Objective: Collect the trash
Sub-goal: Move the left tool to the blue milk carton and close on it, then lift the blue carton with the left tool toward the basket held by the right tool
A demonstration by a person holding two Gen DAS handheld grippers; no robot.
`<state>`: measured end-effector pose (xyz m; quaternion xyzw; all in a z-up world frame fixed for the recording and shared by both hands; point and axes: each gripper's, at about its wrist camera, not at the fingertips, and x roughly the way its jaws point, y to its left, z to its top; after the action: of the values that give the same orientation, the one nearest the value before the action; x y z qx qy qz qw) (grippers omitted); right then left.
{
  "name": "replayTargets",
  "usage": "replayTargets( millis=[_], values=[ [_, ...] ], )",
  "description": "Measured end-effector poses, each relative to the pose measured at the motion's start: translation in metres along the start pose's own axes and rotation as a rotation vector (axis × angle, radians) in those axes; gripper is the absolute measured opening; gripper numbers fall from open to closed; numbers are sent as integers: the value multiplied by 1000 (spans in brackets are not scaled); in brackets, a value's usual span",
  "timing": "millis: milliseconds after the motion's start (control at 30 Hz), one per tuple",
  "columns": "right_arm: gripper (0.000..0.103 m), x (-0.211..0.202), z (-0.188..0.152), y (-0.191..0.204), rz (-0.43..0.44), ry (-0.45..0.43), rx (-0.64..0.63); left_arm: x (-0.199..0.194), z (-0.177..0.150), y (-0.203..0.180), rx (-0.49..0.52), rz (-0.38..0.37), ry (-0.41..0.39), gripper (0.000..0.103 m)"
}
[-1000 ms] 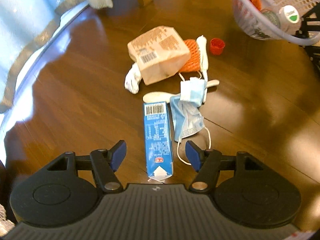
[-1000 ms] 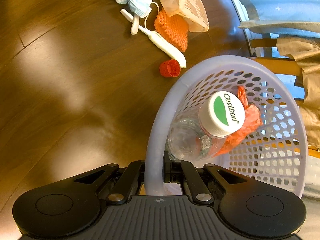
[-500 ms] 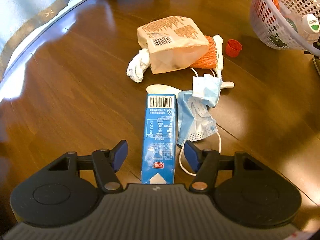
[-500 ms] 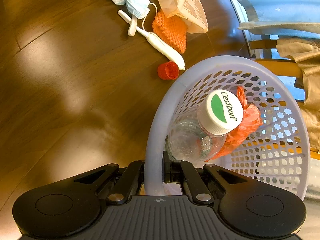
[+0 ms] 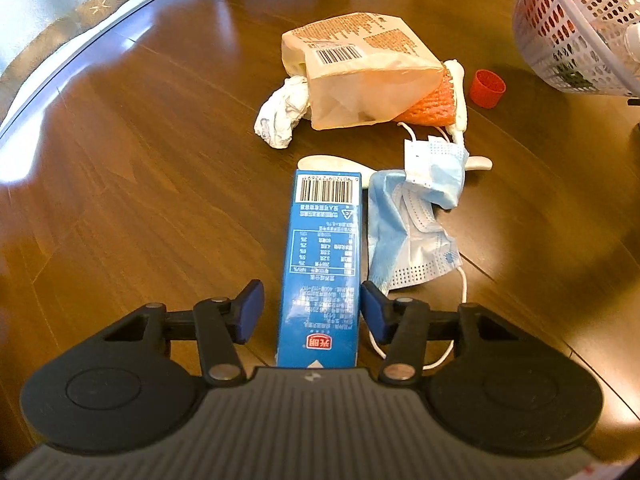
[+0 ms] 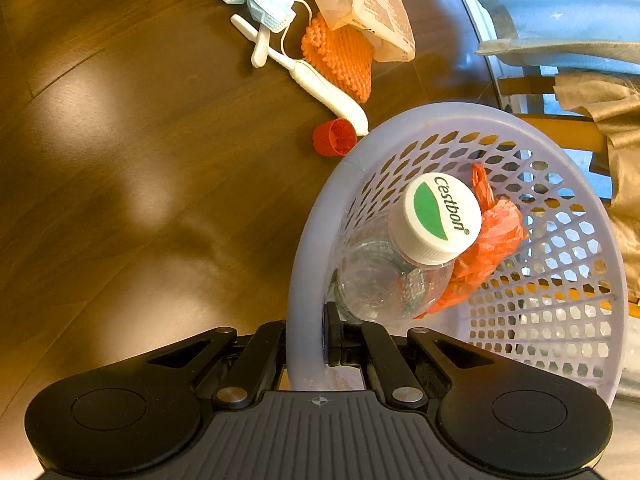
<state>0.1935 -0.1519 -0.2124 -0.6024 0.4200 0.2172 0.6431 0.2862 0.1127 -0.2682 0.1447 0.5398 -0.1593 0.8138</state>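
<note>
Two blue pads (image 5: 251, 312) of your left gripper (image 5: 312, 312) now straddle the blue carton (image 5: 322, 260), spread wide and not yet touching; over the last second you have slid forward so the box sits deep between them, ready for a squeeze. It is a stiff, glossy, flat-sided box lying on polished dark wood (image 5: 140, 200). Just beside it sprawls a limp pleated face mask (image 5: 412, 236), then a crinkled paper bag (image 5: 360, 76) over orange netting (image 5: 434, 104). Your right gripper (image 6: 306, 344) stays pinched on the perforated plastic basket (image 6: 560, 280), bottle (image 6: 392, 276) inside.
</note>
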Motion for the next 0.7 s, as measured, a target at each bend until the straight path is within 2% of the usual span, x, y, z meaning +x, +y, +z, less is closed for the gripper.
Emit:
replayTargets(
  millis=[267, 700],
  values=[
    [0, 1, 0, -1, 0, 0, 3, 5, -3, -1, -3, 1, 23, 37],
    [0, 1, 0, -1, 0, 1, 2, -2, -1, -10, 44, 16, 41, 33]
  ],
)
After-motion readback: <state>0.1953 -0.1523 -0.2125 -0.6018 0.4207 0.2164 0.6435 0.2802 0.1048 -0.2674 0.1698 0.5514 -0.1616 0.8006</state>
